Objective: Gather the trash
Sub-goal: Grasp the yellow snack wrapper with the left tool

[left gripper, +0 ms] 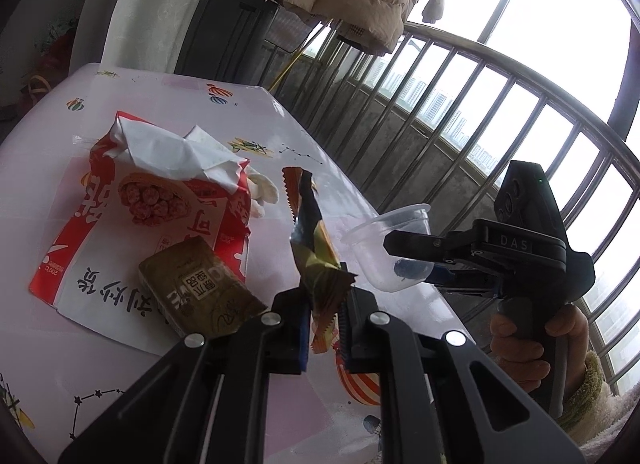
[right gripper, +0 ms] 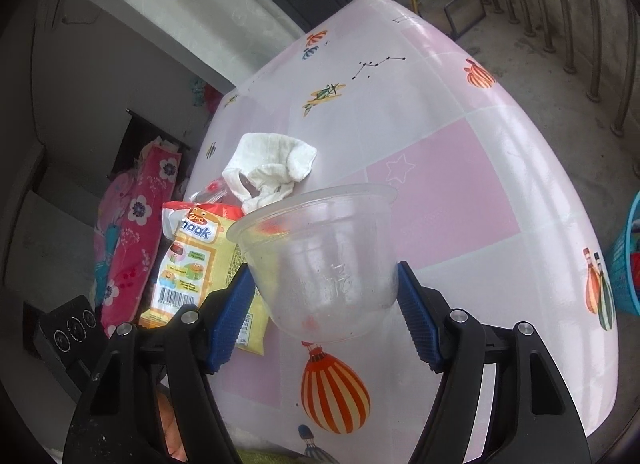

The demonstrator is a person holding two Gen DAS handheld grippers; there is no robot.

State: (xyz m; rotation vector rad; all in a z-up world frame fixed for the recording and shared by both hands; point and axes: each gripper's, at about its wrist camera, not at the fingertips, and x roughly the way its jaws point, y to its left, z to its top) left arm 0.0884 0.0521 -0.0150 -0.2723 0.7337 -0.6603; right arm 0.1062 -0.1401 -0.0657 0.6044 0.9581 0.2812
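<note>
Left gripper [left gripper: 324,328] clamped on the lower end of a crumpled wrapper [left gripper: 316,248], long axis upright above the table [left gripper: 48,191]. Right gripper [right gripper: 326,312], jaws wide, pads against a clear cup [right gripper: 320,256] held off the table, just right of the wrapper.
</note>
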